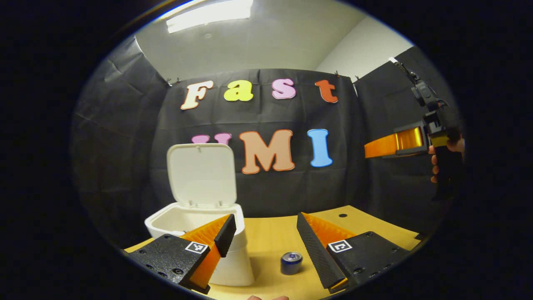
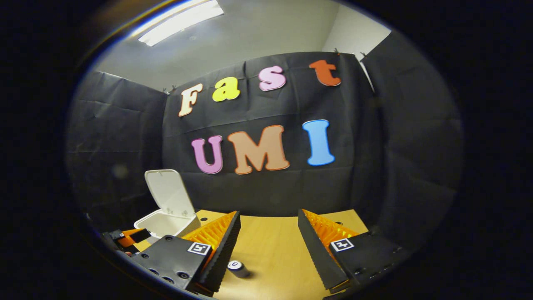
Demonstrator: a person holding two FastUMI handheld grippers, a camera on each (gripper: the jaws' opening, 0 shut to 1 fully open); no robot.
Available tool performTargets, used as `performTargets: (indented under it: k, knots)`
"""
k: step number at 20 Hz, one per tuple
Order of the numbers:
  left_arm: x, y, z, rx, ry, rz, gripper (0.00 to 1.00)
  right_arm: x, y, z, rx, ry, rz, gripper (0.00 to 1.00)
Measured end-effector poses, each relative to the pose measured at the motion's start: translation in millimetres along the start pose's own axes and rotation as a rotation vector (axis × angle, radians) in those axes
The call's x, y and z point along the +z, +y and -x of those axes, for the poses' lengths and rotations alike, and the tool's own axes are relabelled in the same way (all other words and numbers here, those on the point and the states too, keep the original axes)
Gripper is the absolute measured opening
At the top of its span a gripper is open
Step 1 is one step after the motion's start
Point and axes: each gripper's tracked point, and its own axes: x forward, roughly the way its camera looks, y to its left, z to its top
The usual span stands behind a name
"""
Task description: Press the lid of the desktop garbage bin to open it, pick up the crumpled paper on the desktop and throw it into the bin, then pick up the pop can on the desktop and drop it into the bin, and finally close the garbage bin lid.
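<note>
- Can [image 1: 291,263] stands upright on the table [image 1: 270,237], low between the left gripper [image 1: 266,233] fingers, just beside the bin [image 1: 200,225].
- Likely light, thin-walled, smooth; grip mid-body, across the round sides, gently.
- Bin lid [image 1: 202,173] stands open.
- Left gripper: spread wide, empty.
- Right gripper [image 2: 268,231]: spread wide, empty, raised.
</note>
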Motion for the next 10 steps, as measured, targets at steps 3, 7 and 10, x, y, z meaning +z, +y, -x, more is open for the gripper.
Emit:
performTargets:
  k: [3,7,10]
  knots:
    - [-38.5,-21.2,-27.3,-0.054,0.028,0.004,0.88,-10.5,-33.8,25.4,-0.104,0.010,-0.044,0.88]
    - [-109.3,-33.9,-57.8,-0.065,0.100,0.032,0.88,-36.5,-64.6,50.1,-0.226,0.013,-0.059,0.88]
    - [-164.2,-34.2,-70.8,-0.052,0.177,0.008,0.88,-46.8,-64.6,64.5,-0.249,-0.013,-0.075,0.88]
